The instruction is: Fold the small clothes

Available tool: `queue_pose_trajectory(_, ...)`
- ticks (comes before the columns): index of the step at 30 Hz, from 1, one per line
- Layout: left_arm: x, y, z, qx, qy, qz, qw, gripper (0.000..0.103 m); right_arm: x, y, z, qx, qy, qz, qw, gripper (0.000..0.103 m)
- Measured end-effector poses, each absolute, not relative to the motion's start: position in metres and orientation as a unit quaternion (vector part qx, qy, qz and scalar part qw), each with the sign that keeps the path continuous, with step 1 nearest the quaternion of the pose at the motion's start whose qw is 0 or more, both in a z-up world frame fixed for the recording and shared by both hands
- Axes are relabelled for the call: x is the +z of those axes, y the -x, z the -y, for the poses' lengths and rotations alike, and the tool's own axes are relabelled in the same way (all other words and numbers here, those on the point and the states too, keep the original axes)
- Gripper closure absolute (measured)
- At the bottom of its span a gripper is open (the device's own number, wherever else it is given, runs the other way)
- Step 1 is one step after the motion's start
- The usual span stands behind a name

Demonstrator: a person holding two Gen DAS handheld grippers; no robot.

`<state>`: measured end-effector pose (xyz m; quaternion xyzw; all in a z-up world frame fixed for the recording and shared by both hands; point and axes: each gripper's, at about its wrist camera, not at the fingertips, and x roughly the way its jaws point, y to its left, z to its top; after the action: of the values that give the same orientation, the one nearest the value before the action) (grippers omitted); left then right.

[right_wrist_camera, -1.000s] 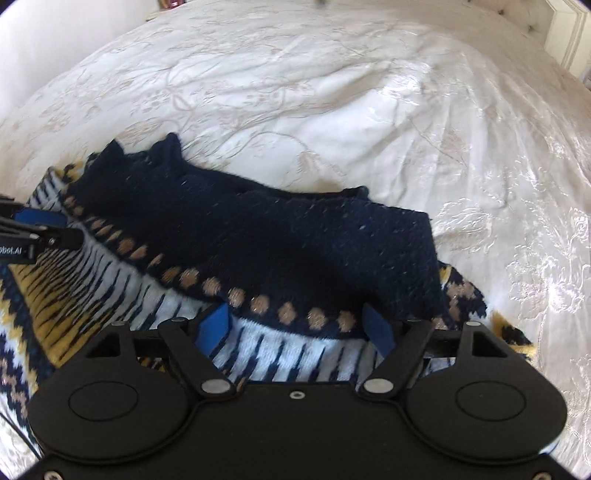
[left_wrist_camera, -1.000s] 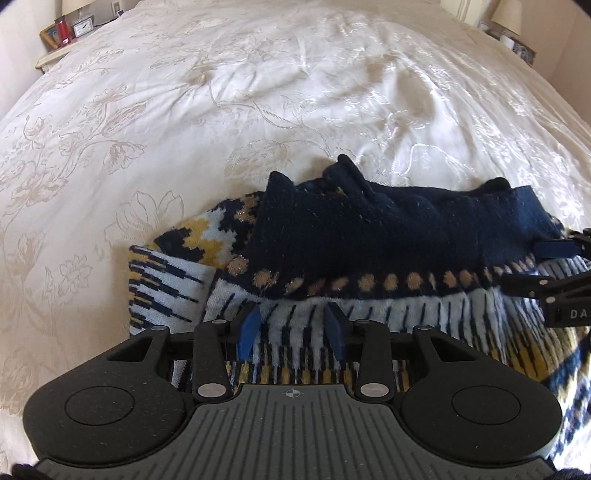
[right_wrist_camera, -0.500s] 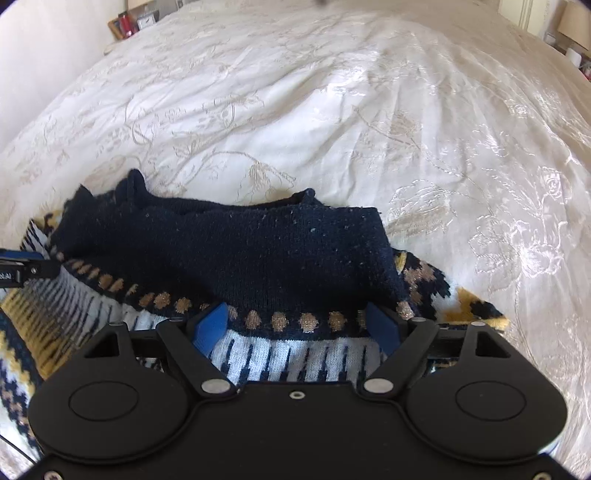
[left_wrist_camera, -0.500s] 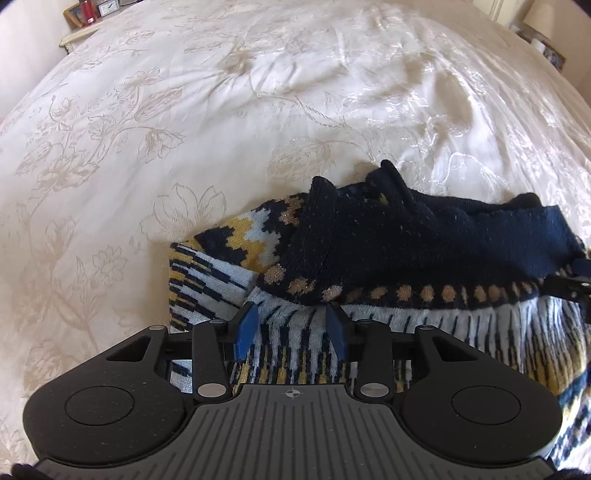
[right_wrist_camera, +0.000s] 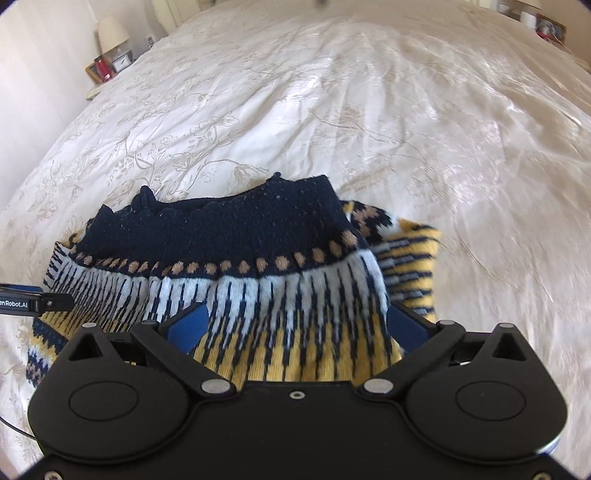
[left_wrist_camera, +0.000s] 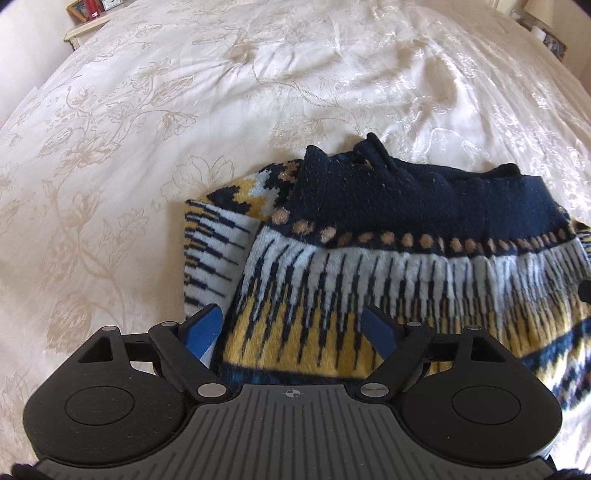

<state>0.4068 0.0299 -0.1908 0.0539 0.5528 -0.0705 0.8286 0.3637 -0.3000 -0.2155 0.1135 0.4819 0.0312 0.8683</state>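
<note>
Patterned knit sweater lies folded on the bed. Left gripper and right gripper: fingers spreading, pinching nothing, knit below the gap. Risk: a pad snags yarn on lift-off, dragging the navy top layer open.

A bedroom in a home is shown. Most of both views is filled by a wide bed covered with a cream bedspread embroidered with flowers and vines. At the far left corner a bedside table is seen, with a picture frame, a small clock and a lamp on it. More framed pictures are seen at the far right, against pale walls.
</note>
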Motion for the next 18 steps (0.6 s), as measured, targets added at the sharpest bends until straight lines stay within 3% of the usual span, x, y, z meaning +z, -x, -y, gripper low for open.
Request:
queue_pose_trajectory(9, -0.185, -0.356, -0.014, -0.098, -0.041, -0.562, 0.82, 0.021, -0.225, -0.315, 0.322, 0.001, -0.173, -0.5, 0.849, 0.001)
queue_pose_trajectory(18, -0.214, -0.323, 0.003, -0.102, -0.054, -0.595, 0.795, 0.021, -0.248, -0.269, 0.335, -0.011, -0.209, -0.537, 0.817, 0.001)
